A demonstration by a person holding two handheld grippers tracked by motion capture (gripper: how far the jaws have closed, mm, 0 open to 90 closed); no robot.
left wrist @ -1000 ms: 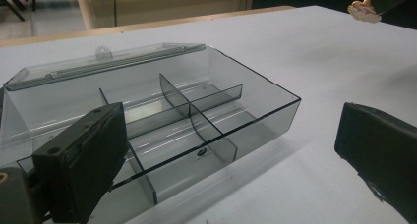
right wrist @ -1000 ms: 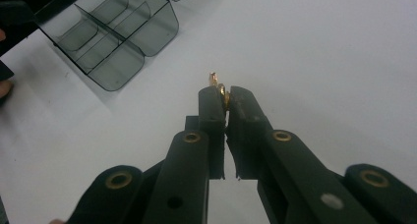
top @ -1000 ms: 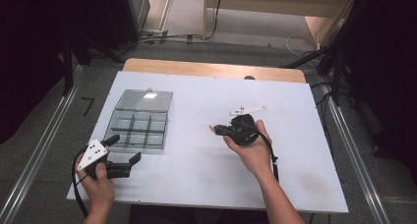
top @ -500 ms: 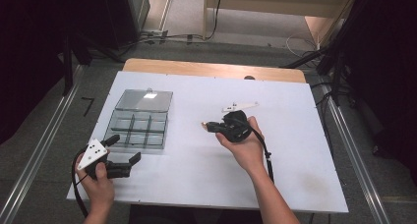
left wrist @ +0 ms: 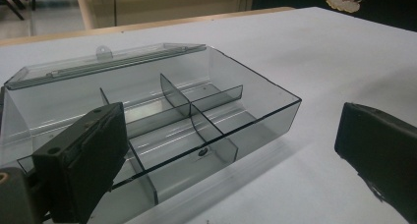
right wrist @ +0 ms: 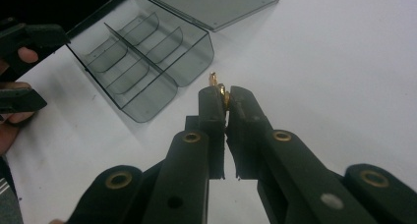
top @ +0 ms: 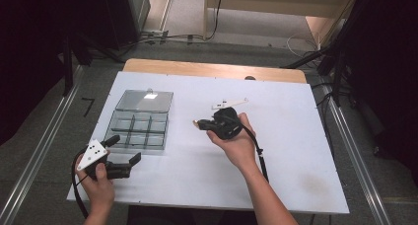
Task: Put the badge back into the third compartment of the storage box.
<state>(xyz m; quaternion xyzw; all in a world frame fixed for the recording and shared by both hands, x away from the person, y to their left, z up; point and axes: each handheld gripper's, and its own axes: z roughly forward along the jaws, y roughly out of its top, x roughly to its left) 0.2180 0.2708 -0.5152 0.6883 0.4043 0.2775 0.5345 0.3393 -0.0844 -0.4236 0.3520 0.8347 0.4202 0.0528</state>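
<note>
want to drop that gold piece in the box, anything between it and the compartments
Nothing visible. The gold piece sits clamped in the right gripper, with bare table between it and the box, whose lid is folded back.

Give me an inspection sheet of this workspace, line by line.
Surface: white table with a wooden strip at its far edge.
Job's things: clear compartment box, lid open and lying back, compartments empty; small gold part pinched in the right gripper.
Clutter: nothing seen.
Grippers: left gripper open, beside the box's near edge; right gripper shut on the gold part, to the right of the box.
Cables: black cable trails from the right gripper along the forearm.
Surroundings: grey floor, metal rails, dark curtains, floor cables.
</note>
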